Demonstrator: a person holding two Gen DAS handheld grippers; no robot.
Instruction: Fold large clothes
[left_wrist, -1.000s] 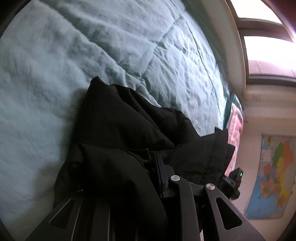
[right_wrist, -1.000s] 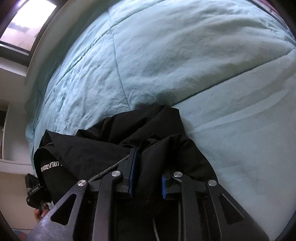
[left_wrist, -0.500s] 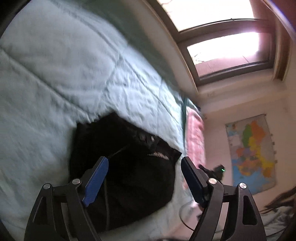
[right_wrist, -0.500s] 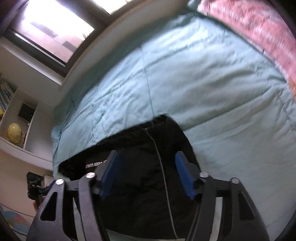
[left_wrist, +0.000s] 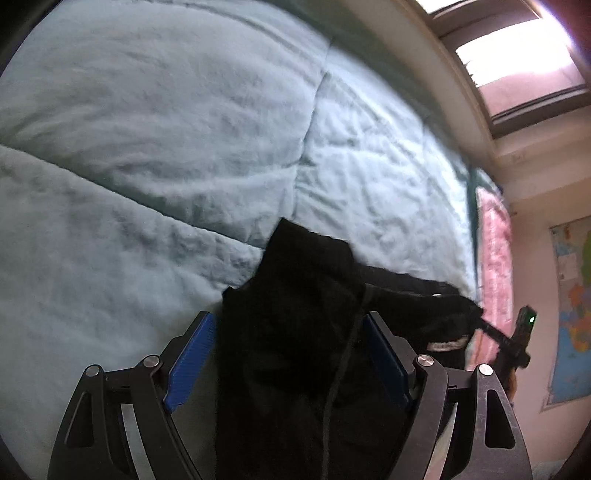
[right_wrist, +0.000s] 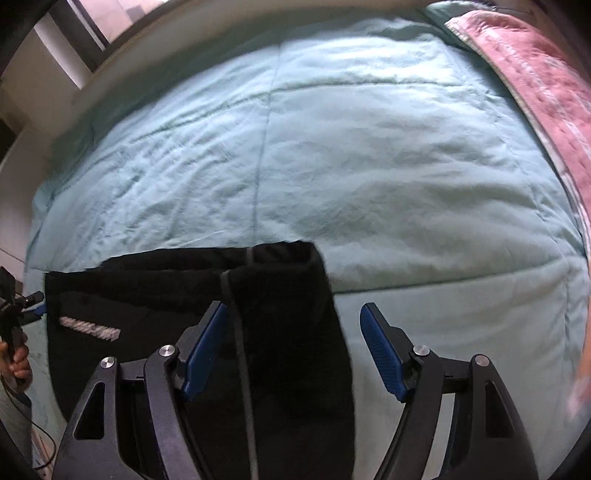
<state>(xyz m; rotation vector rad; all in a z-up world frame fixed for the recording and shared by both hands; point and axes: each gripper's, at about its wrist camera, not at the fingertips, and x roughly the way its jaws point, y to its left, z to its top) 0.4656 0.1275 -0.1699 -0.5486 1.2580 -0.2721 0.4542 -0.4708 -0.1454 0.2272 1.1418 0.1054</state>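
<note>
Garment (right_wrist: 280, 332) lay folded near the bed (right_wrist: 369, 166) edge; both grippers (left_wrist: 284, 362) (right_wrist: 291, 347) were wide, empty; perhaps one fold remained.

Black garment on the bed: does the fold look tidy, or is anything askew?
Mostly tidy: the black garment lies flat on the teal comforter. In the left wrist view its far corner sticks up unevenly, and a drawcord trails across the top. Both grippers are open.
</note>
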